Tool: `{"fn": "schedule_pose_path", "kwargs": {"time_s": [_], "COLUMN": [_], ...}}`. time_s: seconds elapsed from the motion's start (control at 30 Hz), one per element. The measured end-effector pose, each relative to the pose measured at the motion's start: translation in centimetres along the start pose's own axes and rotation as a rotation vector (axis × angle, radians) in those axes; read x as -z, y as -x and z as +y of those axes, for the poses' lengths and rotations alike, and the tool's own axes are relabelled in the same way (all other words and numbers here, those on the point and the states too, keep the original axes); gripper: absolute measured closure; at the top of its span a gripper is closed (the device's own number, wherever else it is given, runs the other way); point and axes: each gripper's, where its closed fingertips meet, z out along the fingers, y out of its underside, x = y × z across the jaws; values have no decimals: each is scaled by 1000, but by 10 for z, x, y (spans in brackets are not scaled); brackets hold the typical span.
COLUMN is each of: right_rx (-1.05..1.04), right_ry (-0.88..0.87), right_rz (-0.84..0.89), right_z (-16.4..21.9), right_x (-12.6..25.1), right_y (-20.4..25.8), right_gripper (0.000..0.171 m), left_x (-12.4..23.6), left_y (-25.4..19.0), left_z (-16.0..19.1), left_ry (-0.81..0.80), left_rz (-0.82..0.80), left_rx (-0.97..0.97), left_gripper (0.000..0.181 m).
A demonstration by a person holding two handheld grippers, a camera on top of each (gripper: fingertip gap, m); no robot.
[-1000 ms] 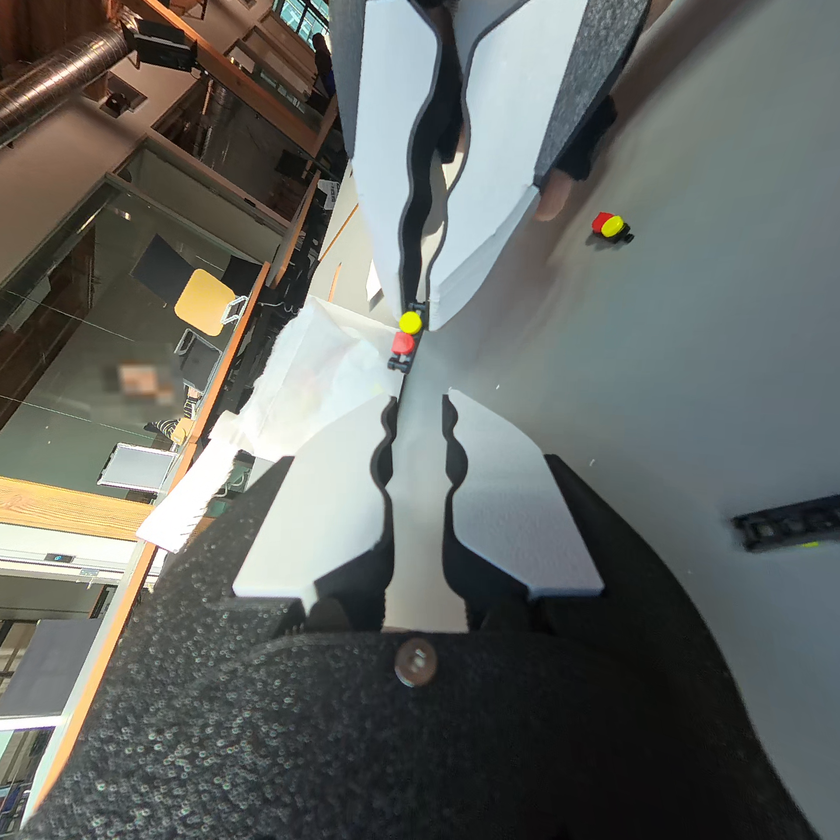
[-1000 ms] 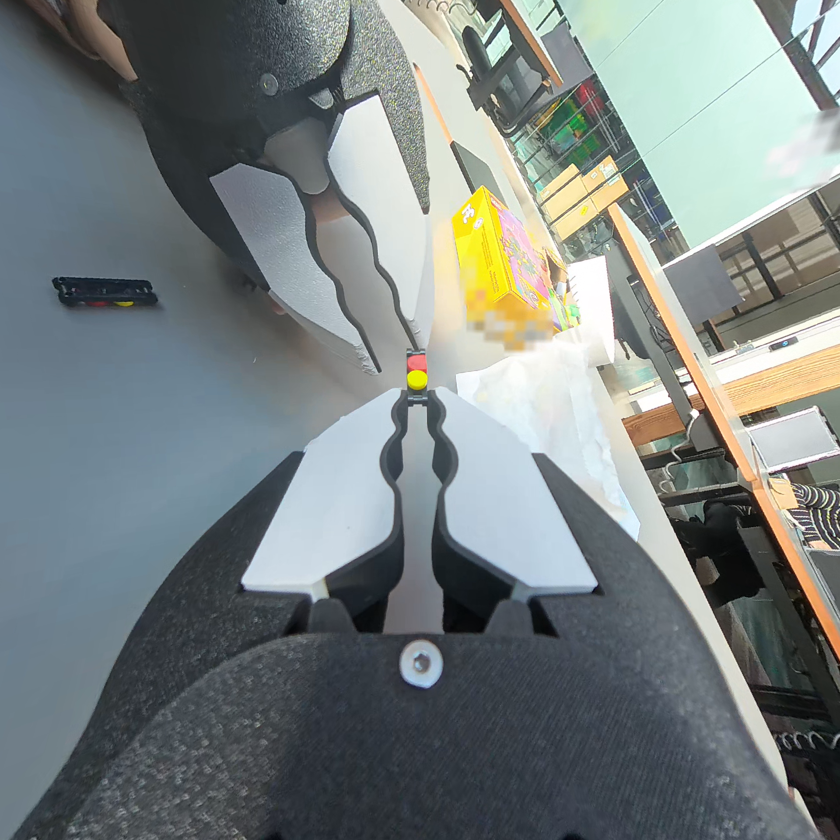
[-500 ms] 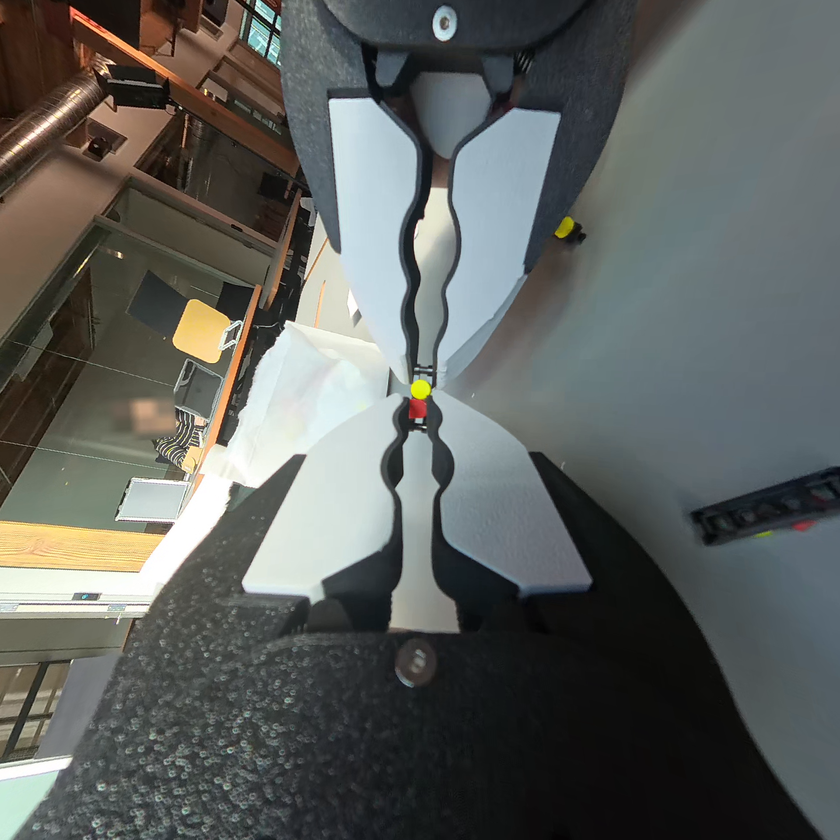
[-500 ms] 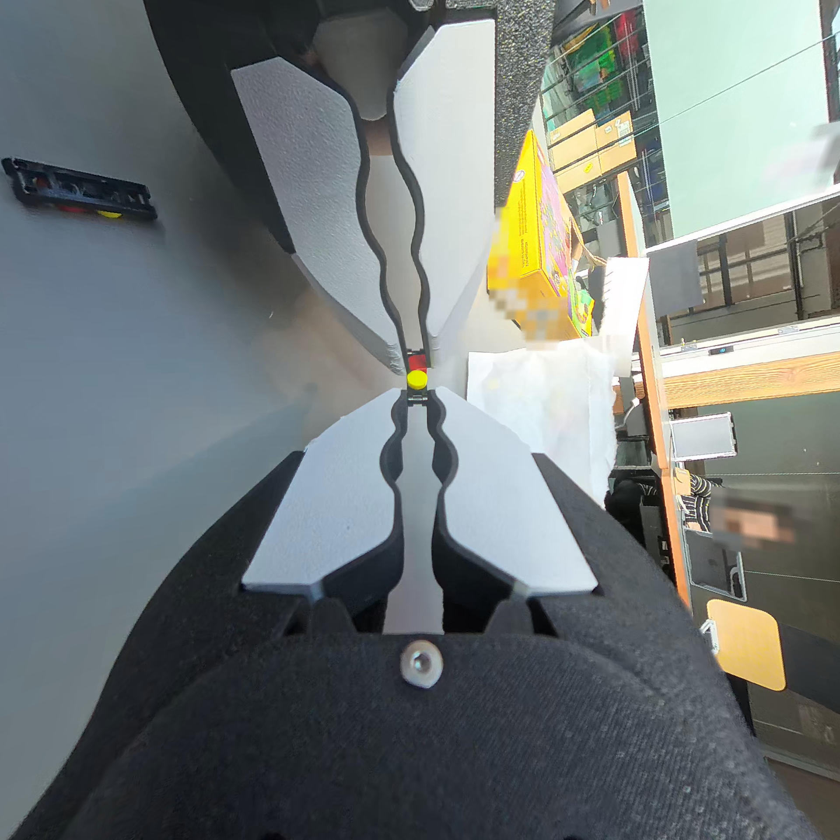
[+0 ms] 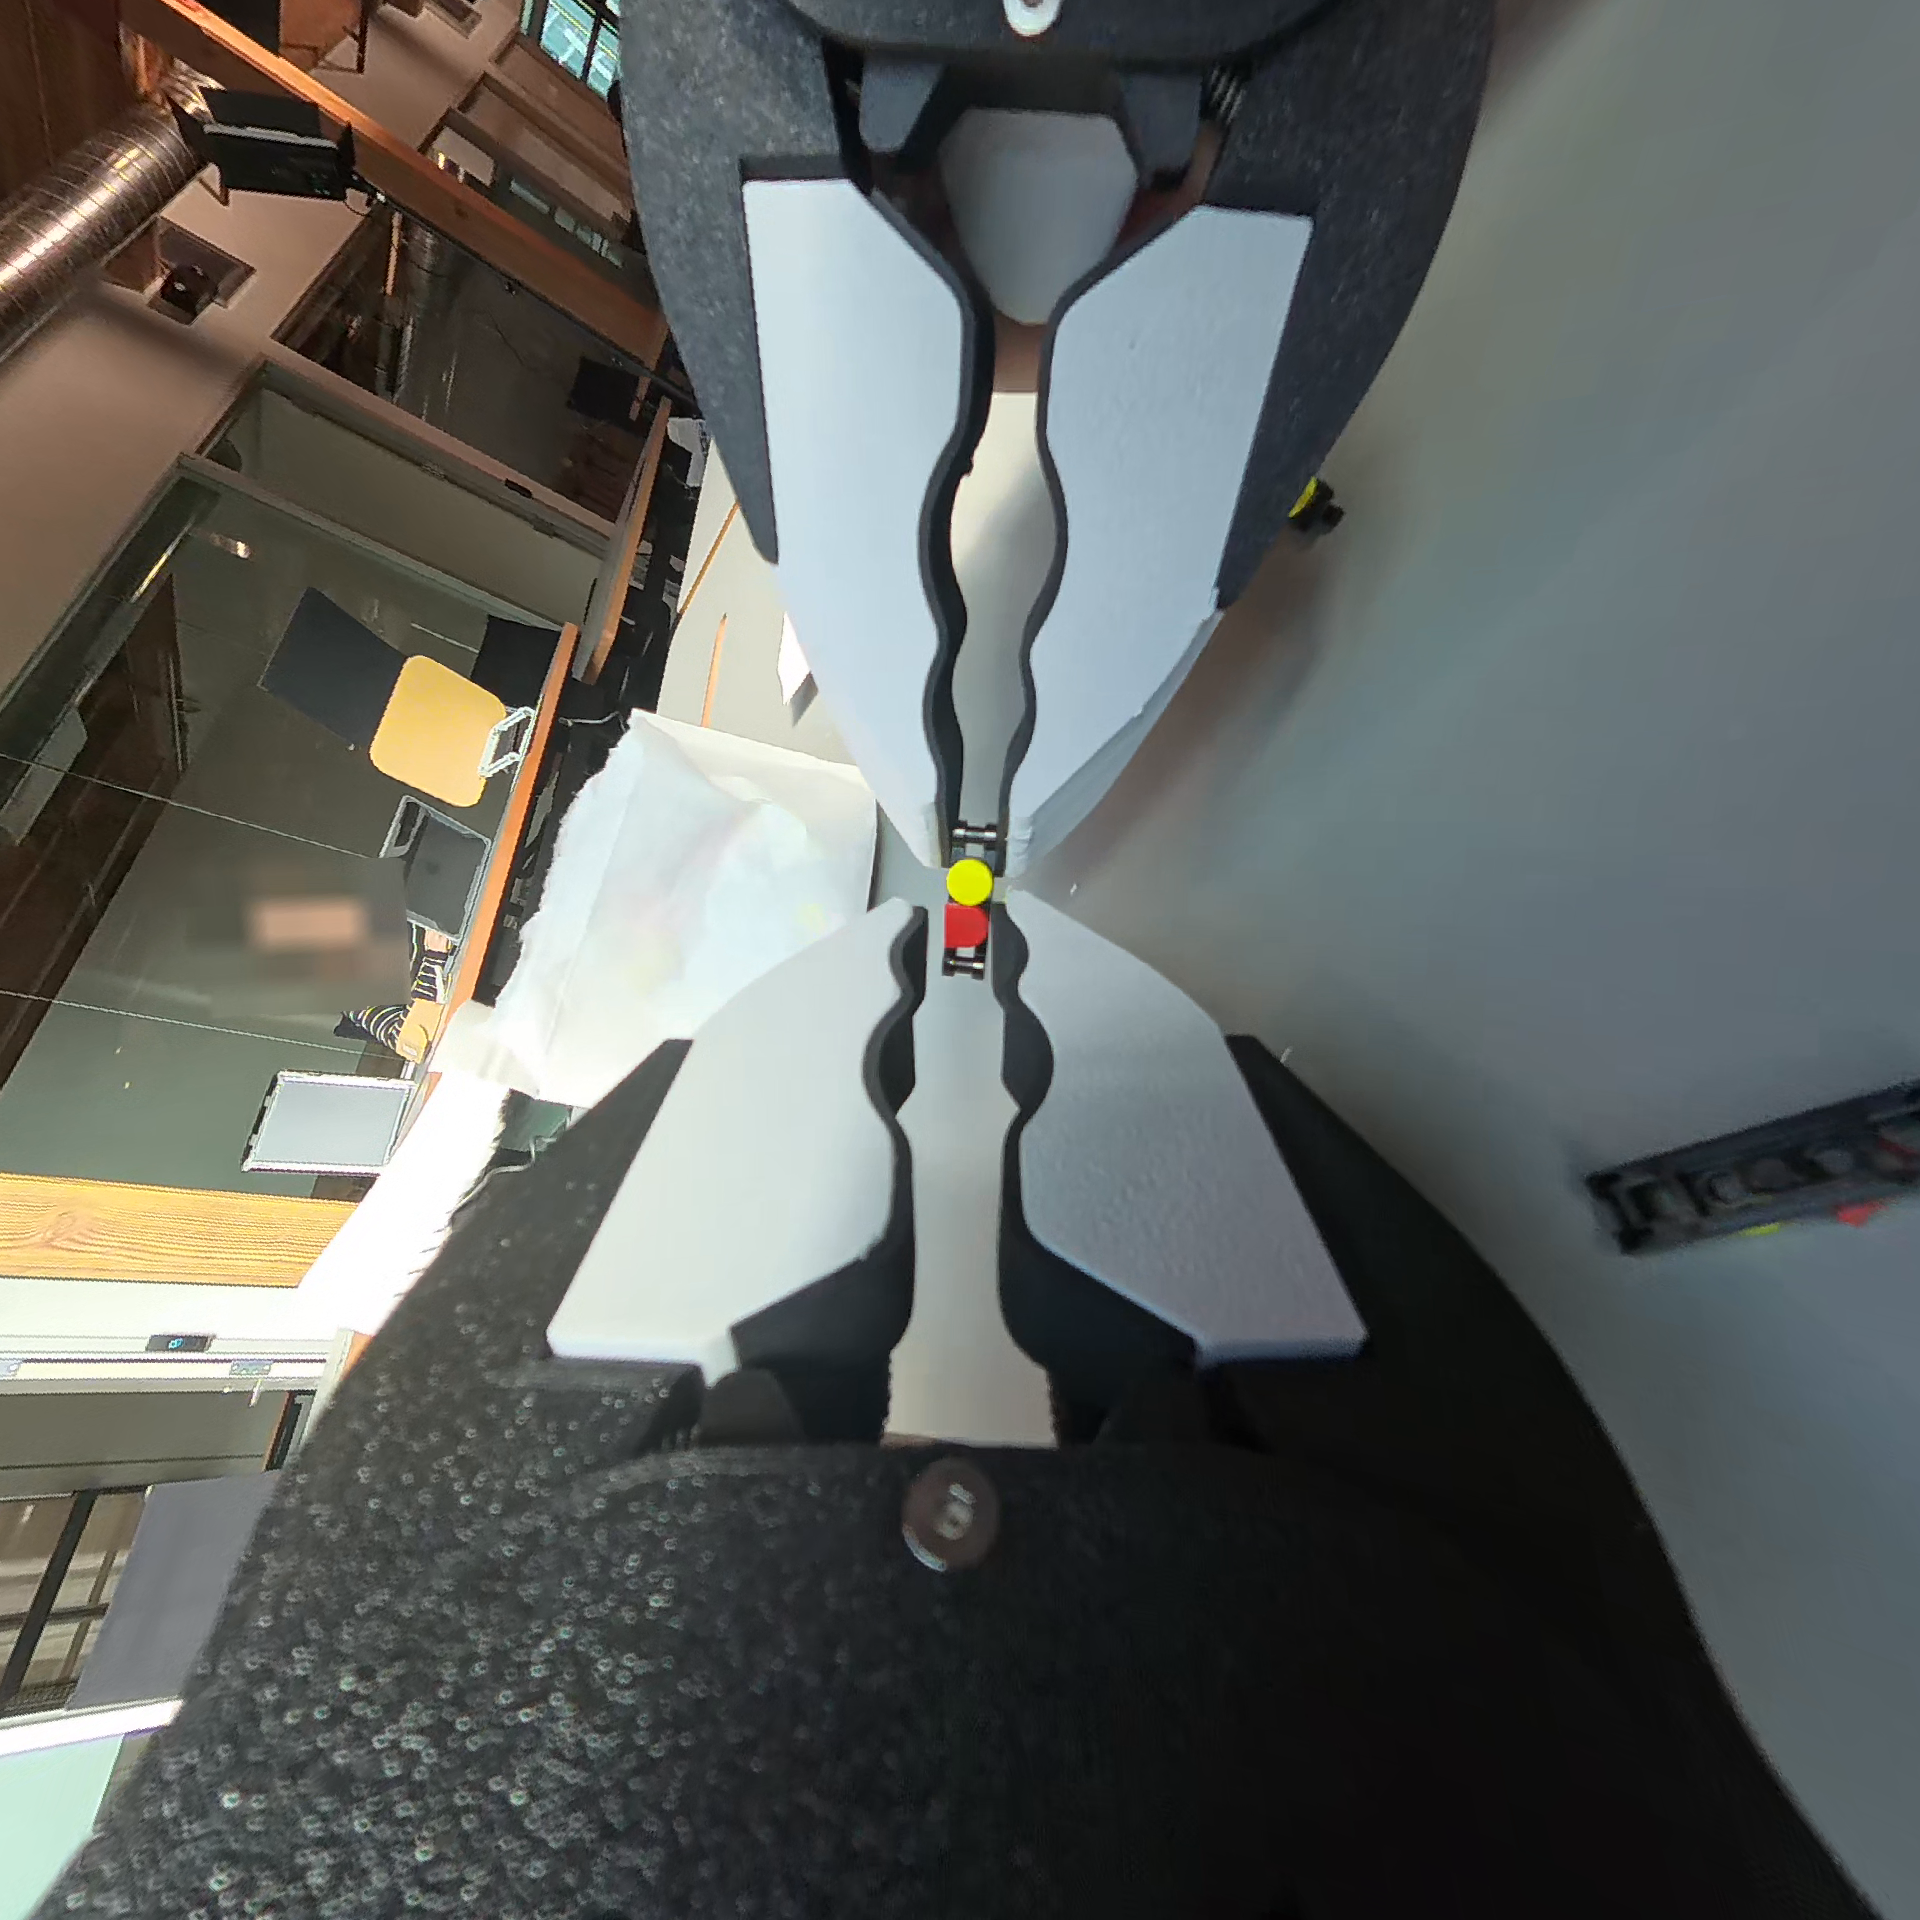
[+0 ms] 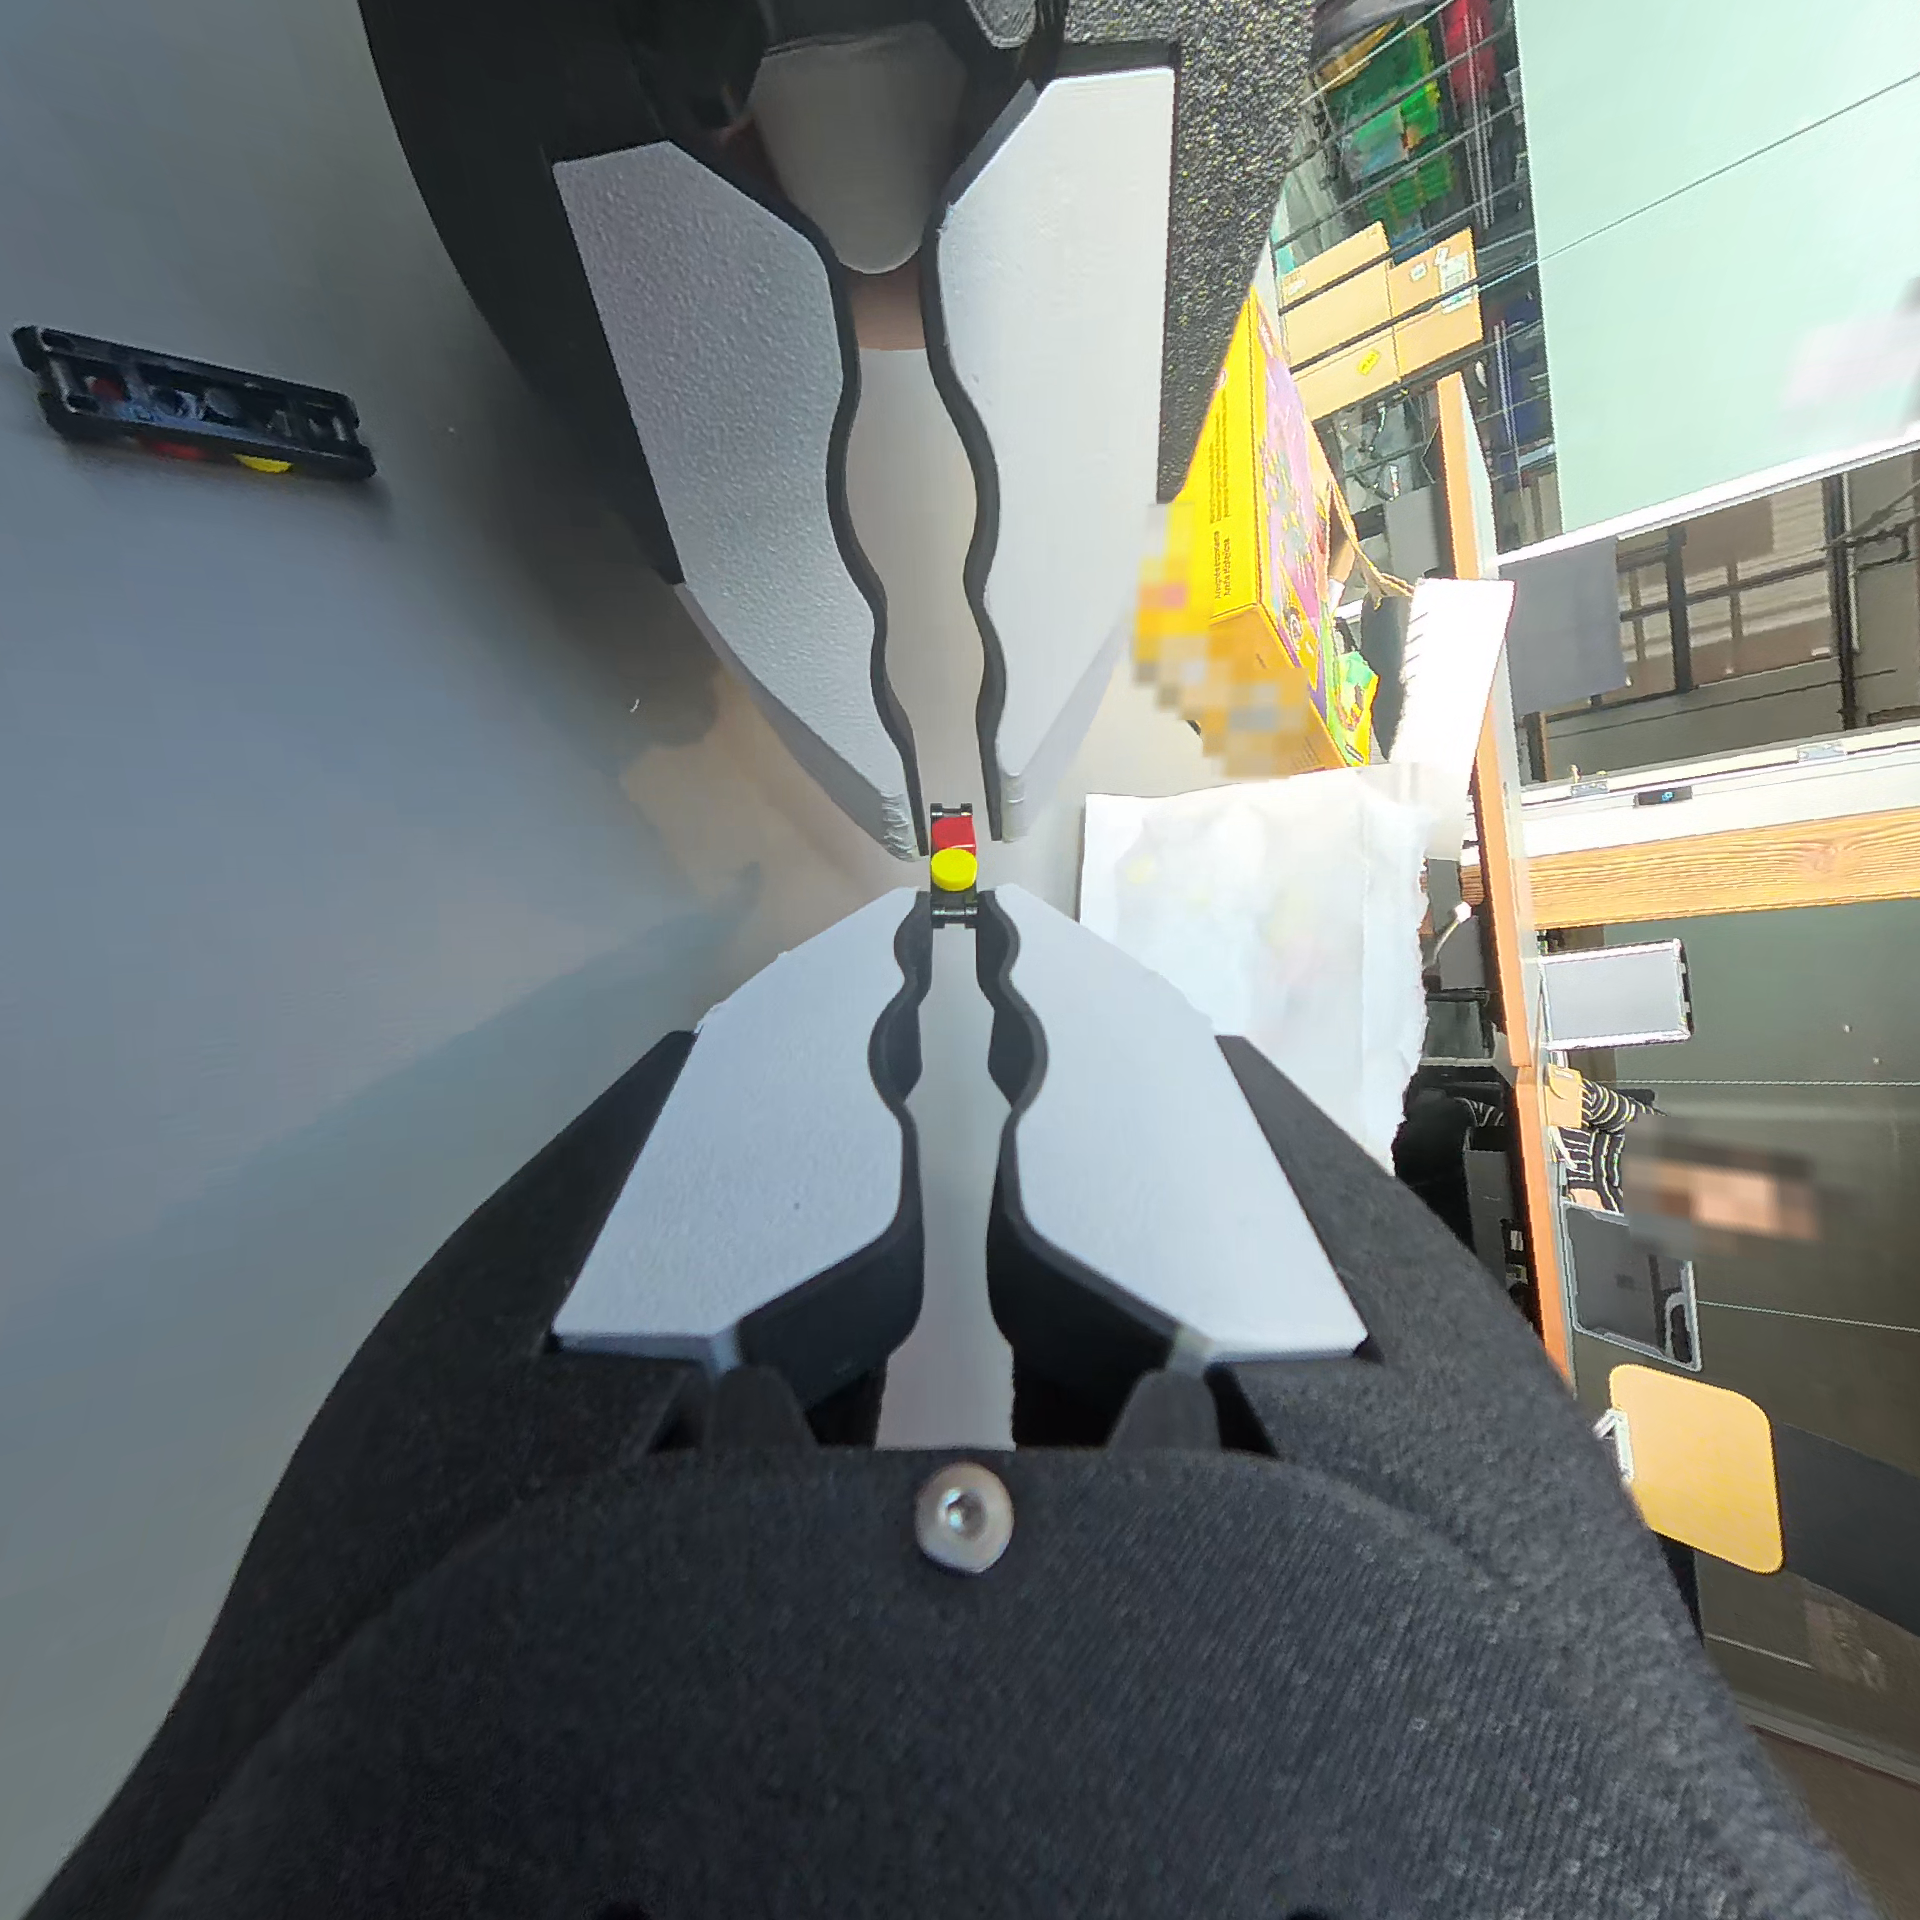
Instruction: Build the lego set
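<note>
Left tool [image 5: 956,940] pinching the red-studded piece [image 5: 964,927], right tool [image 6: 951,906] pinching the yellow-studded piece [image 6: 953,868], tip to tip above the tabletop [image 6: 260,727]; slight misalignment or uneven squeeze could pop either tiny part loose

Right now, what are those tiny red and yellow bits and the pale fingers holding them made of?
The red piece and yellow piece look like glossy moulded plastic: saturated colour, crisp edges. The left hand-held gripper has matte pale fingers, finely grained, probably printed plastic, edged with dark rubbery strips.
</note>
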Motion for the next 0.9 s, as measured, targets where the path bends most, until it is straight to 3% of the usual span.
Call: {"fn": "schedule_pose_path", "kwargs": {"time_s": [0.9], "right_rx": [1], "right_ry": [-17], "right_rz": [2], "right_z": [-4], "right_x": [3], "right_y": [-1], "right_gripper": [163], "left_x": [0], "left_y": [-1], "left_z": [-2], "left_ry": [-3], "left_rz": [0], "left_rx": [-18], "left_gripper": [174]}}
